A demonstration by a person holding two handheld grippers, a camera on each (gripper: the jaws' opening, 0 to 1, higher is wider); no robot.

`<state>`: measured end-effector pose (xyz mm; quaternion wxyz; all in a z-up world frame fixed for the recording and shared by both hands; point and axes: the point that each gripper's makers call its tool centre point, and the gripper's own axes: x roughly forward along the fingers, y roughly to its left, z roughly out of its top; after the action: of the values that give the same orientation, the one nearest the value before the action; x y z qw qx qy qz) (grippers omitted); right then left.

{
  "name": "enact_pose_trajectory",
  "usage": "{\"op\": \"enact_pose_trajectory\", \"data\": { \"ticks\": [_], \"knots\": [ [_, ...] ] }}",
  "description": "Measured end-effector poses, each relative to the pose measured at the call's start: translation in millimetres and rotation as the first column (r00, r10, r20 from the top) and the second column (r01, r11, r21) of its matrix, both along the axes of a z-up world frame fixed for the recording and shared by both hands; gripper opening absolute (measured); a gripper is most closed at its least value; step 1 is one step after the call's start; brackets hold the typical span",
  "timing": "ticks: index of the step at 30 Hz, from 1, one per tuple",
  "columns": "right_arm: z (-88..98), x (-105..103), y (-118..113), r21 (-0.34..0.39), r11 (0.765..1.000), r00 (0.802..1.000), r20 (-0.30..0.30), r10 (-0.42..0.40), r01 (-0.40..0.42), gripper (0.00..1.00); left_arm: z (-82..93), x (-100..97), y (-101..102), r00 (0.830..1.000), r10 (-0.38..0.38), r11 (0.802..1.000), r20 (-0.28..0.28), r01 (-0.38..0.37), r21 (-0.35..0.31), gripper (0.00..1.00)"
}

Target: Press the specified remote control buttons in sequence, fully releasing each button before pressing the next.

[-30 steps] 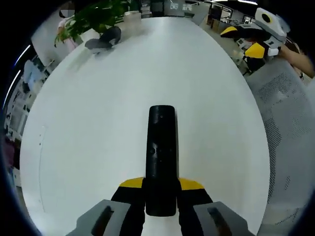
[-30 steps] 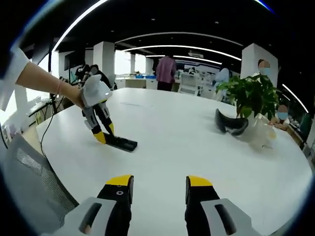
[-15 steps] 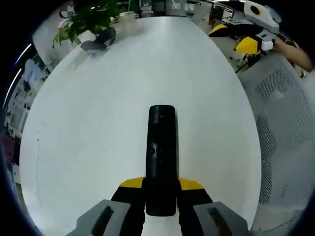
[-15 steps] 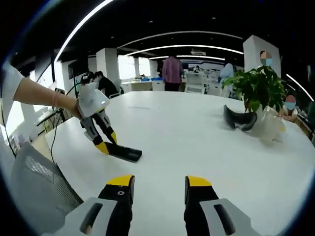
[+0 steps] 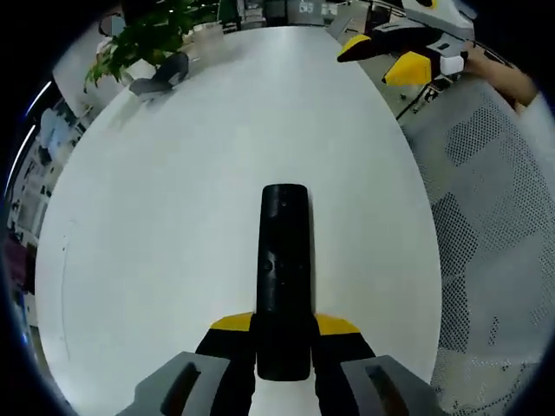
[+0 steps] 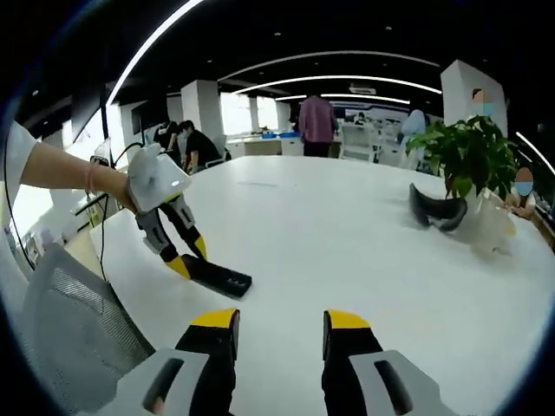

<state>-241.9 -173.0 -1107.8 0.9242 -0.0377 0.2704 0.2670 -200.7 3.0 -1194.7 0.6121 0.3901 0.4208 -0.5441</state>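
The left gripper [image 5: 284,334] is clamped on the near end of a black remote control [image 5: 284,260], whose body runs straight out between the yellow-tipped jaws. In the right gripper view the same gripper [image 6: 189,257] pins the remote control [image 6: 217,276] against the white table [image 6: 347,234], close to the table's edge beside a grey mesh chair [image 6: 69,338], and a person's hand [image 6: 113,186] holds its pale body.

The right gripper [image 6: 279,322] hangs released, its two jaws apart with bare table showing between them, well apart from the remote control. In the left gripper view it [image 5: 386,56] sits beyond the table's far right edge, above the mesh chair [image 5: 486,217].

At the far edge of the table [image 5: 217,130] stands a leafy potted plant [image 6: 468,156], with a dark curved headset [image 6: 438,211] lying just beside it. People stand and sit in the office beyond the table.
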Motion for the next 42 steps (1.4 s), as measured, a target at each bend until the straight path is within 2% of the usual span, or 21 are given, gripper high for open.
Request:
{"op": "enact_pose_trajectory", "data": {
  "ticks": [6, 10, 16, 22, 27, 37, 40, 42],
  "knots": [
    [-7.1, -2, 2, -0.016, 1.000, 0.999, -0.028, 0.019, -0.020, 0.34, 0.7, -7.2, 1, 0.999, 0.034, 0.999, -0.003, -0.034, -0.032, 0.23],
    [-9.2, -3, 2, 0.003, 1.000, 0.999, -0.048, 0.015, -0.014, 0.33, 1.0, -15.3, 1, 0.999, 0.043, 0.998, 0.001, -0.043, -0.041, 0.23],
    [-11.7, -6, 3, 0.014, 1.000, 0.997, -0.070, 0.020, -0.019, 0.31, 0.8, -25.7, 0, 1.000, 0.028, 0.999, 0.001, -0.028, -0.039, 0.23],
    [-16.9, -12, 12, 0.022, 0.997, 0.992, -0.101, 0.076, -0.074, 0.26, 0.8, -39.8, -1, 1.000, 0.009, 1.000, 0.024, -0.008, -0.024, 0.24],
    [-19.7, -16, 16, 0.026, 0.994, 0.987, -0.120, 0.104, -0.102, 0.23, 1.9, -47.8, 0, 1.000, 0.017, 0.999, 0.004, -0.016, -0.037, 0.24],
    [-24.7, -22, 23, 0.007, 0.988, 0.977, -0.146, 0.153, -0.154, 0.19, 1.7, -61.2, -1, 1.000, -0.013, 0.999, 0.005, 0.013, -0.042, 0.24],
    [-24.9, -24, 25, 0.022, 0.987, 0.975, -0.153, 0.163, -0.161, 0.18, 1.6, -61.3, -1, 1.000, -0.019, 0.999, 0.008, 0.019, -0.039, 0.24],
    [-25.3, -29, 32, 0.084, 0.981, 0.964, -0.184, 0.190, -0.177, 0.17, 1.4, -61.5, -1, 1.000, -0.017, 0.999, 0.005, 0.017, -0.032, 0.24]
  ]
}}
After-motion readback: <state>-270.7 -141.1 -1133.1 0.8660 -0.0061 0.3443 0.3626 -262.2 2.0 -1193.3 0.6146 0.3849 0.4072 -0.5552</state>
